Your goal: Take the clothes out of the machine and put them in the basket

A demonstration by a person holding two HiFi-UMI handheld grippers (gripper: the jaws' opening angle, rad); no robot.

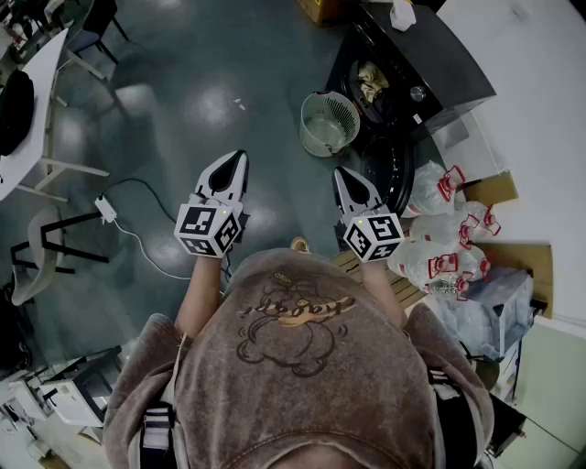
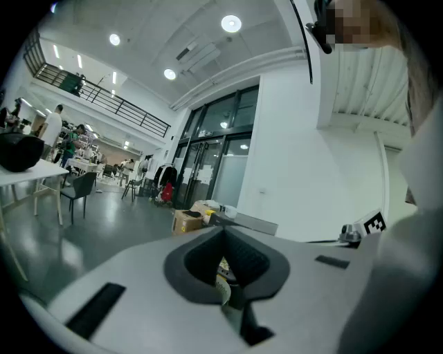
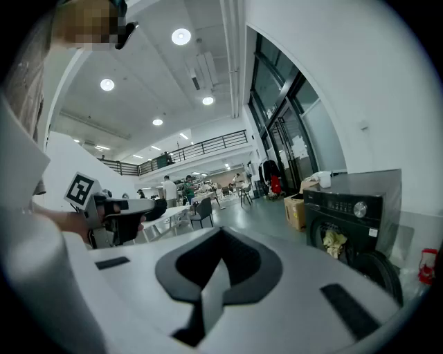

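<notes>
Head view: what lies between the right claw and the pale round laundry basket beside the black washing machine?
Only glossy grey floor, bare there, separates the shut right claw from the pale round slatted laundry basket; the head view shows it.

We count one black washing machine [image 1: 417, 69] and place the rest by it. One round basket [image 1: 328, 122] stands on the floor just beside its open door. One bundle of yellowish cloth [image 1: 371, 81] shows in its drum opening. One white thing [image 1: 401, 14] sits on its top, and one cardboard box [image 1: 316, 9] stands just beyond it. Of the white bags with red handles [image 1: 449, 229] heaped next to it we make out at least three. Well apart from it lies one white plug block [image 1: 105, 209] on a cable. Two grippers point toward it, the left gripper [image 1: 238, 163] and the right gripper [image 1: 341, 176], each bearing one marker cube.
</notes>
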